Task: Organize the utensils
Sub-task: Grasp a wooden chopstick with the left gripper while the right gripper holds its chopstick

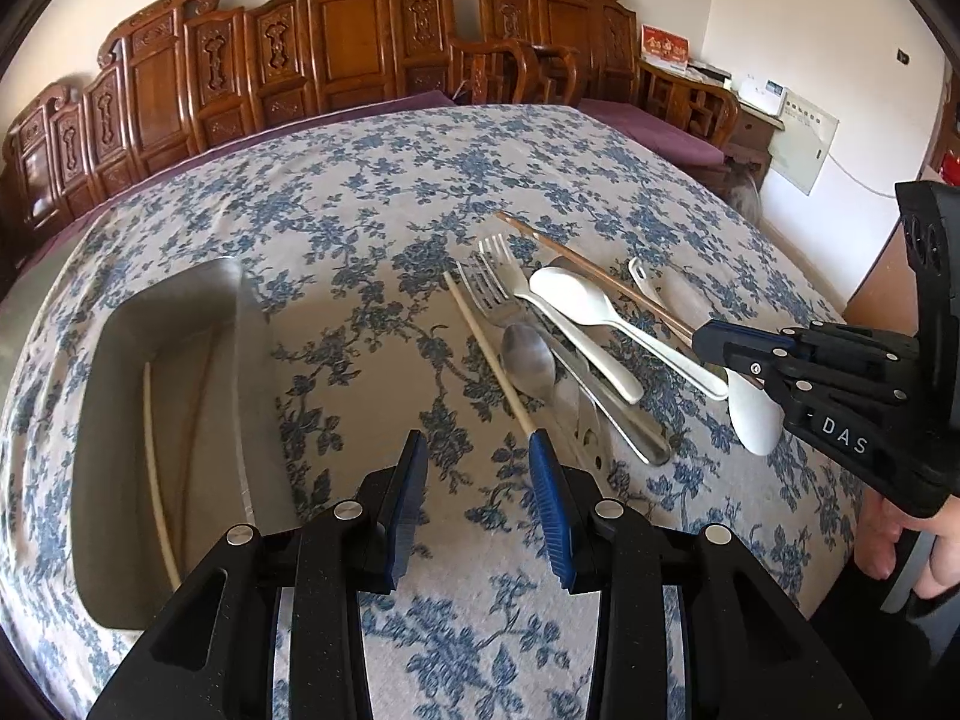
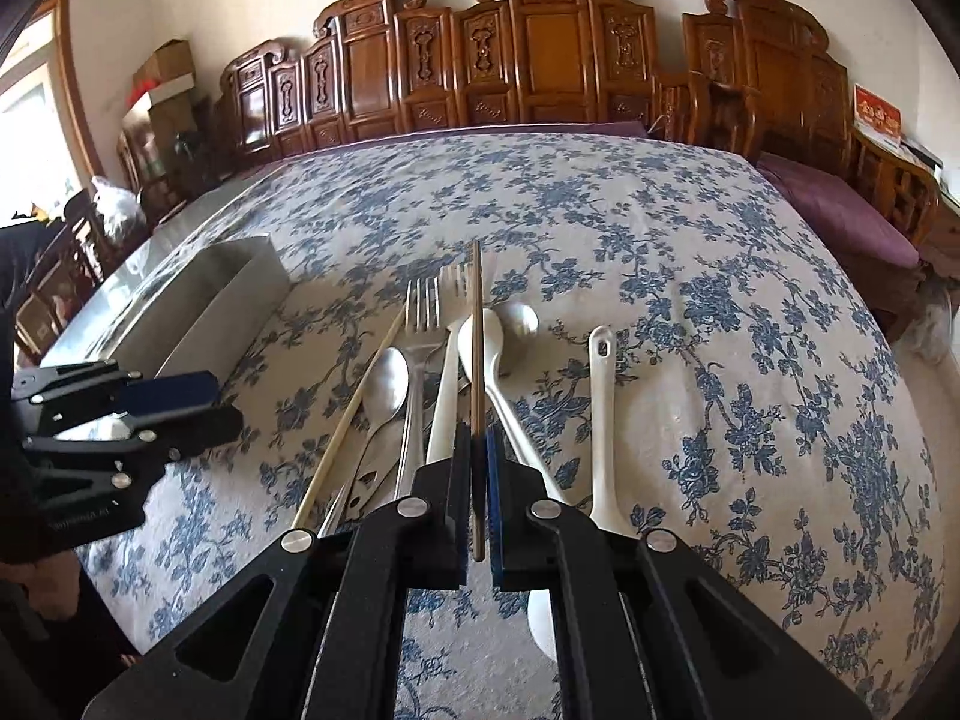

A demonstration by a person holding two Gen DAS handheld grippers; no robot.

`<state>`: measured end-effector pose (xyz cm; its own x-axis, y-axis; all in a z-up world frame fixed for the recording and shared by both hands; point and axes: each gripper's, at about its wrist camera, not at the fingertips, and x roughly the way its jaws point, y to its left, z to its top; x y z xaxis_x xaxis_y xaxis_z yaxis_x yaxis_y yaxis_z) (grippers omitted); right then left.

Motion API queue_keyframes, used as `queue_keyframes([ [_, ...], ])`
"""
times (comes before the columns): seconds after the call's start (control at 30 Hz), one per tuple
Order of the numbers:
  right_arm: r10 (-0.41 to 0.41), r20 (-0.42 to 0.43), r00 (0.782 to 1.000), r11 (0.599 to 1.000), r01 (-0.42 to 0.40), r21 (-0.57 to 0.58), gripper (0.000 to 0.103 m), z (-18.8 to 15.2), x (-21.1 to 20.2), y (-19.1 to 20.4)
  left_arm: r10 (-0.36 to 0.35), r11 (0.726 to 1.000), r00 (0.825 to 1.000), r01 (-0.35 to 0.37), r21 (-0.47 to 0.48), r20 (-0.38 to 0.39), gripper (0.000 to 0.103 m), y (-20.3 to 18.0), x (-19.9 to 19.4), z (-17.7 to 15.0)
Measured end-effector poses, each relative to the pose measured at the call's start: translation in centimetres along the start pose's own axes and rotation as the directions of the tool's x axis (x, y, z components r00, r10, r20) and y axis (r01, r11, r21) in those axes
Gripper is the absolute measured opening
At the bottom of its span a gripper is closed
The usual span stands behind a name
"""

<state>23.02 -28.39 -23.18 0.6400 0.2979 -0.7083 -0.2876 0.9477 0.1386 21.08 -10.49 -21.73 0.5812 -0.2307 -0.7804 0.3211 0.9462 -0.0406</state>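
A pile of utensils lies on the floral tablecloth: two forks (image 1: 489, 285), a steel spoon (image 1: 528, 354), white plastic spoons (image 1: 576, 300), a pale chopstick (image 1: 489, 354) and a brown chopstick (image 1: 600, 279). My right gripper (image 2: 478, 438) is shut on the brown chopstick (image 2: 476, 348), which points away over the pile. My left gripper (image 1: 477, 450) is open and empty, just in front of the pale chopstick's near end. A grey tray (image 1: 180, 324) on the left holds a pale chopstick (image 1: 153, 456) and a brown one.
A white ladle-like spoon (image 2: 602, 420) lies right of the pile. Carved wooden chairs (image 2: 540, 60) and a purple-cushioned bench (image 2: 840, 204) line the far side. The table edge runs close on the right in the left wrist view.
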Motion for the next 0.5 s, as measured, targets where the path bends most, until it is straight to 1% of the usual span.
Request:
queue_keyframes([
  [0.13, -0.004, 0.007, 1.000, 1.000, 0.004, 0.024, 0.006, 0.2, 0.2, -0.6, -0.029, 1.000, 0.999, 0.029, -0.002, -0.023, 0.033, -1.0, 1.5, 0.7],
  [0.23, -0.004, 0.007, 1.000, 0.999, 0.004, 0.032, 0.006, 0.2, 0.4, -0.7, -0.034, 0.999, 0.999, 0.034, -0.001, -0.040, 0.033, -1.7, 2.7, 1.0],
  [0.37, -0.003, 0.007, 1.000, 1.000, 0.003, 0.030, 0.006, 0.2, 0.4, -0.7, -0.033, 0.999, 0.997, 0.033, 0.000, -0.073, 0.026, -2.5, 4.3, 0.8],
  [0.43, -0.003, 0.009, 1.000, 1.000, 0.002, 0.031, 0.006, 0.2, 0.4, -0.7, -0.029, 1.000, 0.996, 0.029, 0.001, -0.086, 0.025, -2.6, 4.7, 0.5],
  [0.5, -0.002, 0.008, 1.000, 0.999, 0.002, 0.034, 0.006, 0.2, 0.4, -0.7, -0.019, 1.000, 0.995, 0.019, 0.003, -0.100, 0.022, -2.6, 5.1, 0.4],
])
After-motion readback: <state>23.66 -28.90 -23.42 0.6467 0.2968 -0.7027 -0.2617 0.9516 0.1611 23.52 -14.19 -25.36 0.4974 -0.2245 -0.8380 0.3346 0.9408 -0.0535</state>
